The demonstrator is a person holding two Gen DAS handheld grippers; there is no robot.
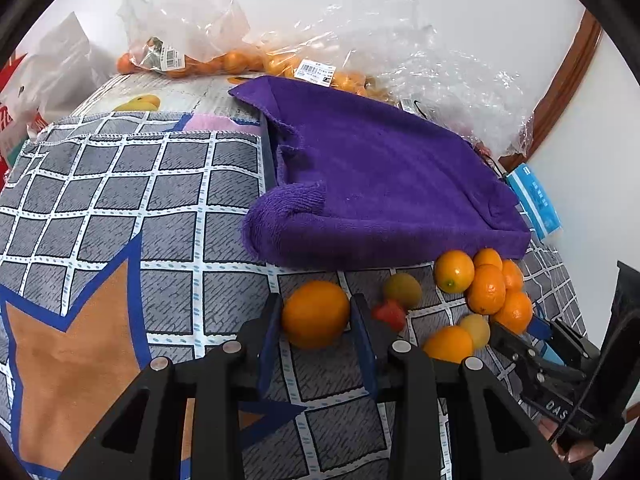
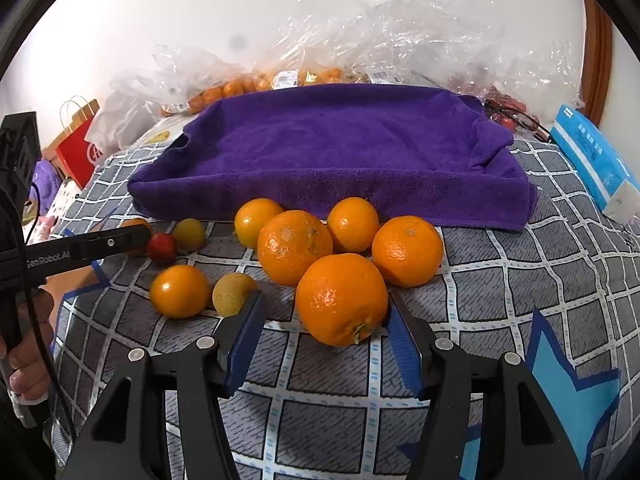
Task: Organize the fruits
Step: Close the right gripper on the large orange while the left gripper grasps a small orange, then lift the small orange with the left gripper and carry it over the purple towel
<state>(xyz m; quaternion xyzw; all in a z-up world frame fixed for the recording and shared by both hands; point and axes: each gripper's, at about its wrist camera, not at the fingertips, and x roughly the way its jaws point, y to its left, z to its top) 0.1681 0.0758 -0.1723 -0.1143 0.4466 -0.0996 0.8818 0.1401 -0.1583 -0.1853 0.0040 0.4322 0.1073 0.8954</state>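
Observation:
My left gripper point(image 1: 316, 305) is shut on a small orange point(image 1: 316, 314) that rests on the checked cloth point(image 1: 160, 208), with a pad against each side. A red fruit point(image 1: 390, 314) and a yellow-green one point(image 1: 402, 290) lie just right of it. In the right wrist view a large orange point(image 2: 342, 300) sits between the fingers of my right gripper point(image 2: 325, 300), which is open; the left pad point(image 2: 244, 332) stands clear of the fruit. Several more oranges point(image 2: 296, 246) cluster behind it. A purple towel point(image 2: 328, 152) drapes over a raised, tray-like shape beyond the fruit.
Clear plastic bags of small oranges point(image 1: 240, 60) lie against the wall behind the towel. A blue packet point(image 2: 592, 160) sits at the right edge of the cloth. A red paper bag point(image 2: 76, 148) stands far left. A person's hand point(image 2: 24, 364) grips the left tool.

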